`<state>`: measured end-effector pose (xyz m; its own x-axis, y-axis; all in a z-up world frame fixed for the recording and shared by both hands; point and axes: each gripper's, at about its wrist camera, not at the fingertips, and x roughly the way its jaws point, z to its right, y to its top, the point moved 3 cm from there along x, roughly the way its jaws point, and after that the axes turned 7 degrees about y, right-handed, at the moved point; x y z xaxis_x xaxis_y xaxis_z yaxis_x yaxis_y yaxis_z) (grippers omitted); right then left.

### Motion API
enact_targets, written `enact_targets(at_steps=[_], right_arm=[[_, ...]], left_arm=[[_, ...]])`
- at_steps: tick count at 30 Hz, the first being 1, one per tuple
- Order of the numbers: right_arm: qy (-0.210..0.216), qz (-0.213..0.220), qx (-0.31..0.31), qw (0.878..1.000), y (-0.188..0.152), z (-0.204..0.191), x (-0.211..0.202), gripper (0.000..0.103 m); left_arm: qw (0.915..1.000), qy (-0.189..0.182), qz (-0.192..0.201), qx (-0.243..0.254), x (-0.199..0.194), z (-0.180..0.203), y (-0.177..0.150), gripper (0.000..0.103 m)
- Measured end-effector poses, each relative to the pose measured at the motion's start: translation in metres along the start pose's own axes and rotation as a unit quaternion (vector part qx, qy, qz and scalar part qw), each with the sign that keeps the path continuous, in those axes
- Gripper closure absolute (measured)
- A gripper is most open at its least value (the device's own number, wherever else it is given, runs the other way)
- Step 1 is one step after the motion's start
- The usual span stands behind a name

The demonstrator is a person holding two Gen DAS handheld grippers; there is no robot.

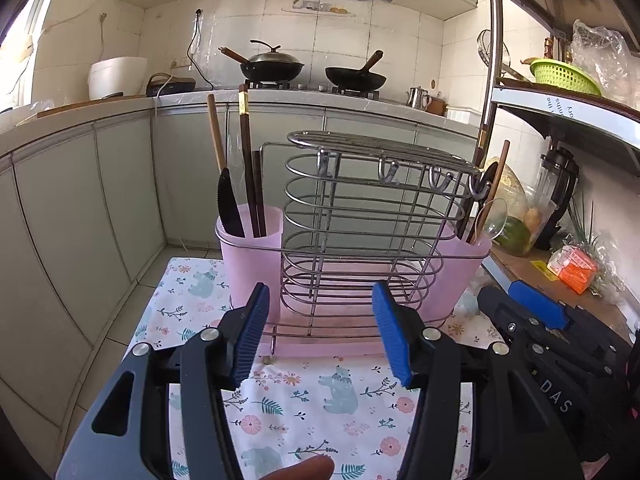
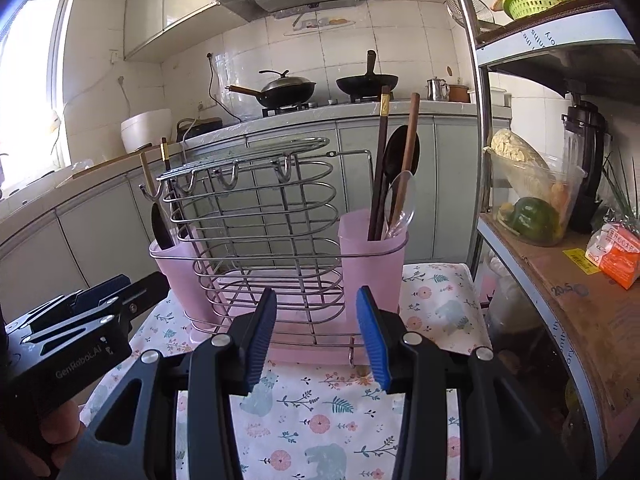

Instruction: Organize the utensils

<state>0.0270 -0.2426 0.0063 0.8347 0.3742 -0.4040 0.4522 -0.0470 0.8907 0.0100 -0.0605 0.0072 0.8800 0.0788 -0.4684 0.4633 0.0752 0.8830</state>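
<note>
Both grippers hung low over a floral cloth (image 1: 320,408) printed with bears and pink flowers, which covered a small table. From its own camera the left gripper (image 1: 324,336) had its blue pads spread wide with nothing between them; the right gripper (image 2: 316,336) stood the same way, jaws apart and empty. Each gripper showed at the edge of the other's view, the right one (image 1: 536,312) beside the left, the left one (image 2: 92,312) beside the right.

Just beyond the fingertips stood a wire rack (image 1: 360,232) on a pink tray, upright on the cloth, with hooks along its top edge. A pink cup sat at each end of it. The left cup (image 1: 248,240) held a black serrated knife (image 1: 230,208), dark chopsticks (image 1: 250,168) and a wooden handle. The right cup (image 2: 372,256) held chopsticks, a black spoon (image 2: 400,152), a wooden handle and a clear plastic spoon (image 2: 402,204).

Behind the rack ran a kitchen counter (image 1: 280,98) with grey-green cabinet doors, white tiled walls and a range hood above. Two black woks (image 1: 272,66) sat on the stove, and a white rice cooker (image 1: 116,76) stood further left near a bright window. On the right rose a metal shelf unit (image 2: 560,248) carrying a green basket (image 2: 532,0), a blender, a plastic tub of vegetables and an orange packet (image 2: 616,256).
</note>
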Motion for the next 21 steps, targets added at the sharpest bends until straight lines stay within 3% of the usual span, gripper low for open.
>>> enact_targets(at_steps=[21], right_arm=[[0.003,-0.011,-0.011,1.000,-0.0060,-0.0057,0.0002,0.062]], left_arm=[[1.0000,0.003,0.004,-0.001,-0.0090,0.0024,-0.0042,0.049]])
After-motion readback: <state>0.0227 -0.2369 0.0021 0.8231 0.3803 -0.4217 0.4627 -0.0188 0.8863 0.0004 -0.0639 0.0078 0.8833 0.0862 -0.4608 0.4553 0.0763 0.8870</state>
